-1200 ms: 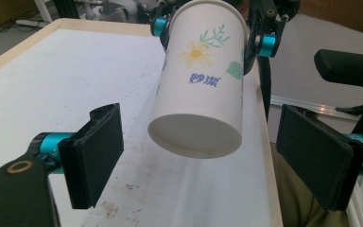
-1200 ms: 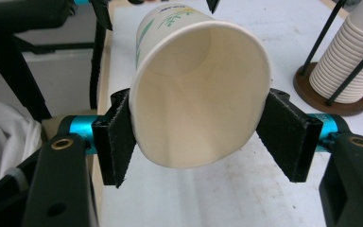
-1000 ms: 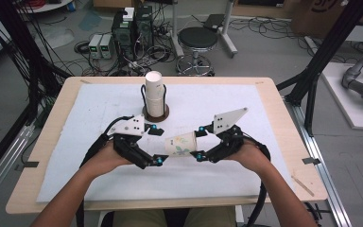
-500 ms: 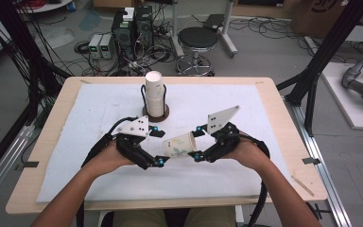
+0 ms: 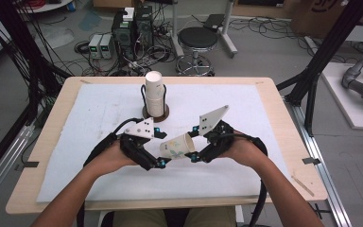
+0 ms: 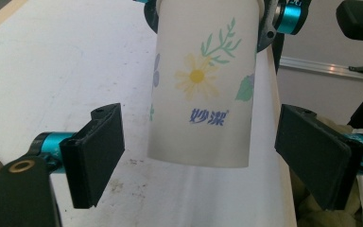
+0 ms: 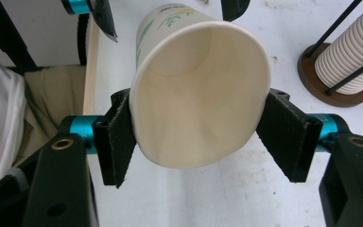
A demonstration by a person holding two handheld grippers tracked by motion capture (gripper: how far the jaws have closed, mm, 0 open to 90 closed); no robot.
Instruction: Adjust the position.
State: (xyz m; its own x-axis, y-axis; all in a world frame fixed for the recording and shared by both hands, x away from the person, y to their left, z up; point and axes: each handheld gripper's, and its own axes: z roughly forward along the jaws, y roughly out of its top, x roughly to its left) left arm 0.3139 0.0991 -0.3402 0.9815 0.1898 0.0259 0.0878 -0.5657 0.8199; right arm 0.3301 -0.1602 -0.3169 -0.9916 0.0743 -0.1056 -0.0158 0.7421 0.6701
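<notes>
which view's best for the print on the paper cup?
Left gripper view: the paper cup shows its flowers and blue lettering side-on. The right gripper view looks into its open mouth; the high view shows it small.

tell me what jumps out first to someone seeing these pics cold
The flowered paper cup lies sideways above the middle of the white mat. The right hand-held gripper squeezes it near the rim, bending the mouth oval. The left hand-held gripper stands open on either side of the cup's base without touching. Behind them, a tall stack of paper cups stands upright in a wire holder at the far middle of the mat.
</notes>
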